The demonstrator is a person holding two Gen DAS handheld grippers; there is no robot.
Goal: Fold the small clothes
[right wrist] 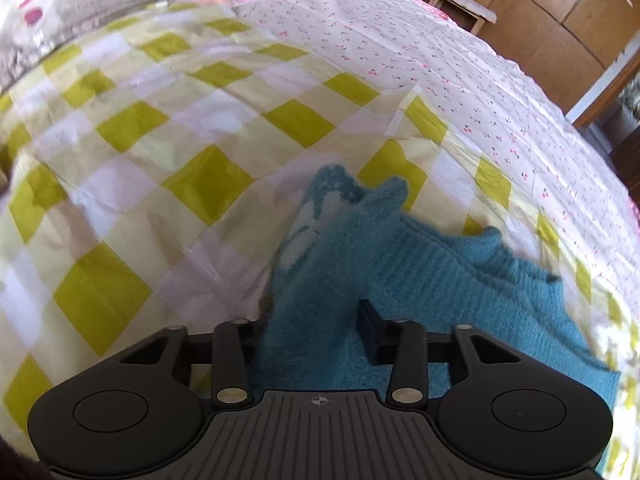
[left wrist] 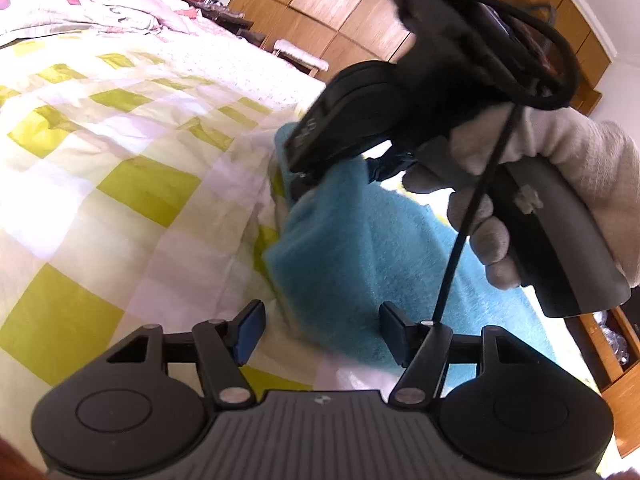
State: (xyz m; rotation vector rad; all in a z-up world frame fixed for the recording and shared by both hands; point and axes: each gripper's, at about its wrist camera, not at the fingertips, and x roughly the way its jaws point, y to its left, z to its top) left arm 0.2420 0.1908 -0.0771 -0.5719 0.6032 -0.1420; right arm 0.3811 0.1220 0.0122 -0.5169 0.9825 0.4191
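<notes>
Right gripper clamps a bunched fold of the teal garment; left gripper gapes released, cloth's edge lying between its jaws.

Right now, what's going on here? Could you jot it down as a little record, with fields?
Setting: bed with a yellow-checked sheet
Garment: fuzzy teal knit piece, rumpled, lying on the sheet
Right gripper: shut on a fold of the teal piece
Left gripper: open, at the garment's near edge, gripping nothing
Person: gloved hand holding the right gripper's handle
Background: wooden wardrobe
Fold: not yet finished
</notes>
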